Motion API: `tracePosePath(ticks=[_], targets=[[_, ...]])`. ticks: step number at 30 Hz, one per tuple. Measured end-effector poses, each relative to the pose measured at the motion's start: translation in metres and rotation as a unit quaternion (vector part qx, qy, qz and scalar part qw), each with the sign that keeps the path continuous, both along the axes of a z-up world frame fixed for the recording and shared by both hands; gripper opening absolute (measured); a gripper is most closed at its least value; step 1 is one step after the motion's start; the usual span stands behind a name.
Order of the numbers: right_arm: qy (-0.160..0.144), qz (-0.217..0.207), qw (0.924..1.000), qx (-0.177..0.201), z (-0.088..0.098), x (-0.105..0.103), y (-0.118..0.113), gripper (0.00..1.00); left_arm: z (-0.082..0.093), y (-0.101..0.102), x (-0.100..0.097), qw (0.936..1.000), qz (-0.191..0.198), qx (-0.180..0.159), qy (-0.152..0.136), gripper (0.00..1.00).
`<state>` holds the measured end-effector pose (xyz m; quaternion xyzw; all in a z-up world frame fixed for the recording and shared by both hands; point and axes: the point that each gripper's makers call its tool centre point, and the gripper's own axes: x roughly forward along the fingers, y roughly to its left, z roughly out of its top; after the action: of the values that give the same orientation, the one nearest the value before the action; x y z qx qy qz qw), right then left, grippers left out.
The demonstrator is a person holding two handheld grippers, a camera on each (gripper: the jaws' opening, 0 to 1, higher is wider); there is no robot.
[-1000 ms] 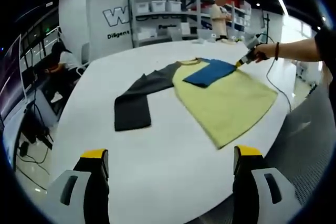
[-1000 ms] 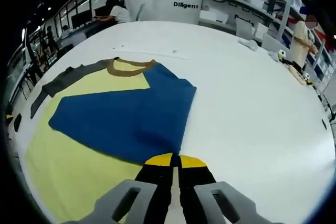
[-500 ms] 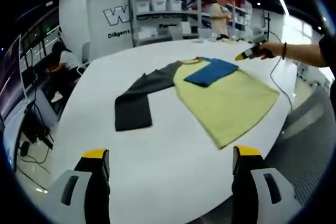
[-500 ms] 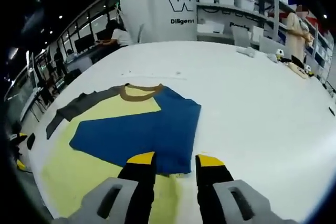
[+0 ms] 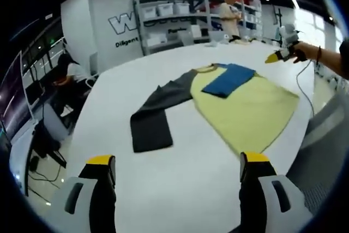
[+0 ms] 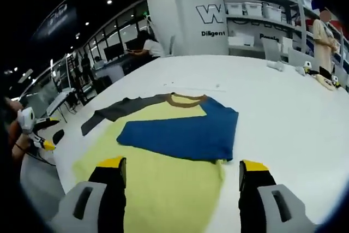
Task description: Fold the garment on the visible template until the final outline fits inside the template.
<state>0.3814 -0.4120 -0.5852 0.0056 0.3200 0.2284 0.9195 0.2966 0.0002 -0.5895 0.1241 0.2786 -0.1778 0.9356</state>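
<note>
Yellow garment (image 6: pixel 163 189) with blue sleeve (image 6: pixel 180 135) folded across, both hand-held grippers spread, gripping nothing.

Yellow garment (image 5: pixel 248 107), blue sleeve (image 6: pixel 182 135) folded in

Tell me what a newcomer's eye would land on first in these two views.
First, the shirt spread flat on the white table: a pale yellow body with its blue sleeve folded across the chest. In the left gripper view, the dark grey sleeve stretches out to the side, unfolded. Both the left gripper and the right gripper are open and off the cloth.
</note>
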Motion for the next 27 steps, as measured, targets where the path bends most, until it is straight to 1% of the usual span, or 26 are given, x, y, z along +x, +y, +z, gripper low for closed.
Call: tracePosePath(ticks=[3,6,8,10,11,12,15,17,22,24,26,27], targets=[[-0.003,0.016,0.9999,0.0,0.003,-0.016,0.007,0.89,0.001,0.006,0.008,1.0,0.004,0.004,0.0,0.88],[-0.013,0.03,0.9994,0.006,0.006,-0.03,0.015,0.92,0.004,0.011,0.018,0.9999,0.01,0.005,-0.007,0.87],[-0.014,0.033,0.9993,0.008,0.006,-0.035,0.017,0.94,0.006,0.016,0.025,0.9998,0.016,0.006,-0.011,0.84],[-0.019,0.036,0.9991,0.01,0.007,-0.039,0.02,0.96,0.005,0.02,0.032,0.9996,0.017,0.017,-0.013,0.81],[-0.019,0.036,0.9991,0.01,0.007,-0.04,0.02,0.96,0.004,0.024,0.037,0.9993,0.022,0.026,-0.013,0.8],[-0.02,0.036,0.9991,0.008,0.007,-0.041,0.02,0.97,0.004,0.025,0.04,0.9993,0.021,0.028,-0.015,0.79],[-0.026,0.041,0.9988,0.005,0.009,-0.045,0.023,0.98,0.006,0.029,0.054,0.9991,0.027,0.026,-0.022,0.75],[-0.031,0.044,0.9986,0.004,0.01,-0.046,0.025,0.99,0.005,0.031,0.059,0.999,0.029,0.025,-0.022,0.73],[-0.034,0.053,0.998,-0.002,0.01,-0.048,0.029,0.99,-0.002,0.035,0.078,0.9988,0.026,0.036,-0.022,0.7],[-0.039,0.056,0.9976,0.003,0.013,-0.048,0.032,0.99,-0.004,0.037,0.086,0.9987,0.026,0.037,-0.022,0.68],[-0.041,0.058,0.9974,0.011,0.014,-0.047,0.035,0.99,-0.006,0.039,0.093,0.9987,0.025,0.034,-0.029,0.67],[-0.038,0.063,0.9972,0.013,0.015,-0.048,0.037,0.99,-0.006,0.04,0.1,0.9984,0.029,0.029,-0.039,0.66]])
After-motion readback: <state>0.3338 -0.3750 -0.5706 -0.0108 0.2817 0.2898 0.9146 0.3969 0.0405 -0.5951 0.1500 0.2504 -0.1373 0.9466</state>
